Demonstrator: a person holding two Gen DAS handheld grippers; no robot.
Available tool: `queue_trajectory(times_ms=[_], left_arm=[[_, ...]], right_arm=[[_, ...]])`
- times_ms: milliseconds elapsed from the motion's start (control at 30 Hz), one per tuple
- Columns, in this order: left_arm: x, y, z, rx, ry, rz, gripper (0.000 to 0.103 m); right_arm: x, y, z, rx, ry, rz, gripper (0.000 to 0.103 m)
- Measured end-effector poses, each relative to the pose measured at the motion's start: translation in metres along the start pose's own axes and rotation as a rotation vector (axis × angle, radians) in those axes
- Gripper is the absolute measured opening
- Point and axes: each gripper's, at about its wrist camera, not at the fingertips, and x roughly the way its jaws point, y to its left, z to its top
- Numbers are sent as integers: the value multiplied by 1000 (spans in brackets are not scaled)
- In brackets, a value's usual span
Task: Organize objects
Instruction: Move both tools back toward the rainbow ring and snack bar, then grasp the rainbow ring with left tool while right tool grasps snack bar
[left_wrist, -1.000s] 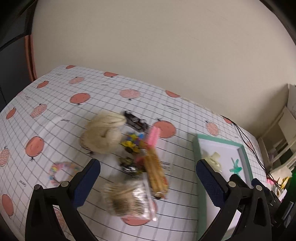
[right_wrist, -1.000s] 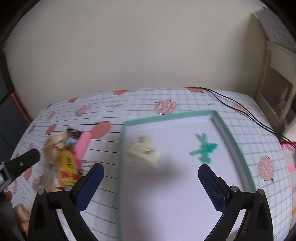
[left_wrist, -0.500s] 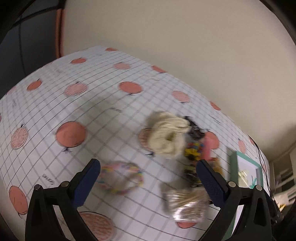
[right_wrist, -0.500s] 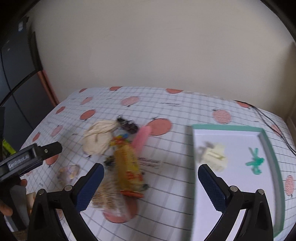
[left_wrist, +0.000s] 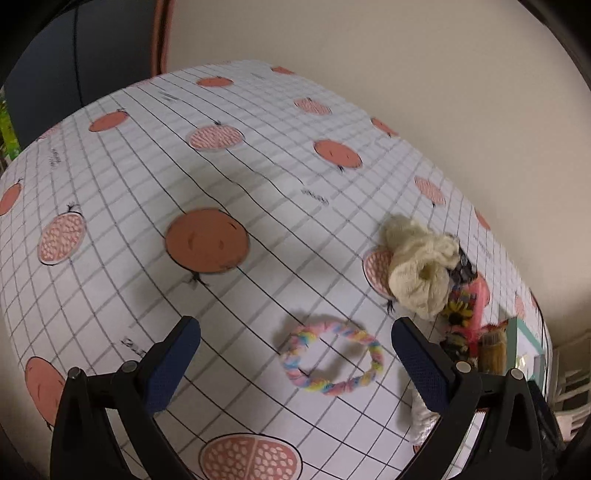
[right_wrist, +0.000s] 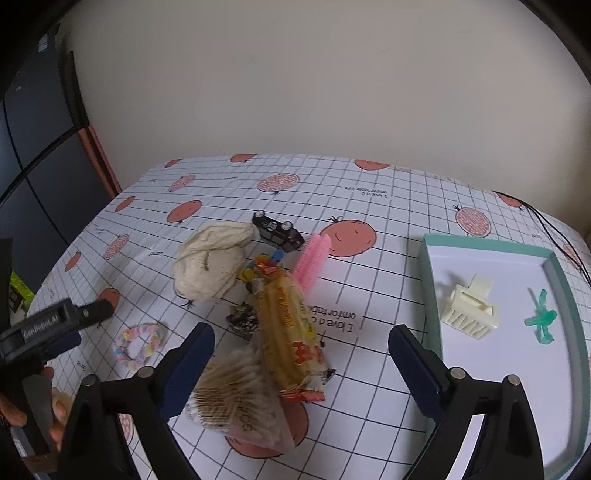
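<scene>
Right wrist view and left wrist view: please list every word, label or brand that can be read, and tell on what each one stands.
"I love a c... omfortable" (upside down): printed on the tablecloth.
"GenRobot.AI": on the left gripper.
Red letters on the yellow snack packet: too blurred to read.
Grey print on the clear bag of sticks: blurred, not readable.
Other small prints on the tablecloth, in both views: too small to read.

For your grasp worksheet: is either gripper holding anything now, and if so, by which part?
Nothing is held. The left gripper and the right gripper are both open and empty.
</scene>
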Motion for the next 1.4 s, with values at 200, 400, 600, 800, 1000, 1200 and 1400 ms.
queue_trajectory(times_ms=[200,400,600,800,1000,1200,1400], left_arm=[[9,-22,-13,76,31,-3,103],[18,-35,-19,130,64,44,103],[21,-30,-19,96,74,38,102],[22,-34,-22,106,74,35,102],[26,-34,-25,93,99,27,90],[26,-35,-27,102,92,49,84],[28,-38,-25,112,84,77,78]], right_arm=[[6,-9,-1,22,23,-7,88],[11,-5,-5,5,43,3,82],[14,-9,-5,19,51,5,72],[15,-9,-5,26,57,32,60],[18,-4,-6,8,69,56,51],[26,-4,-9,7,100,54,50],[25,-8,-10,29,101,67,46]])
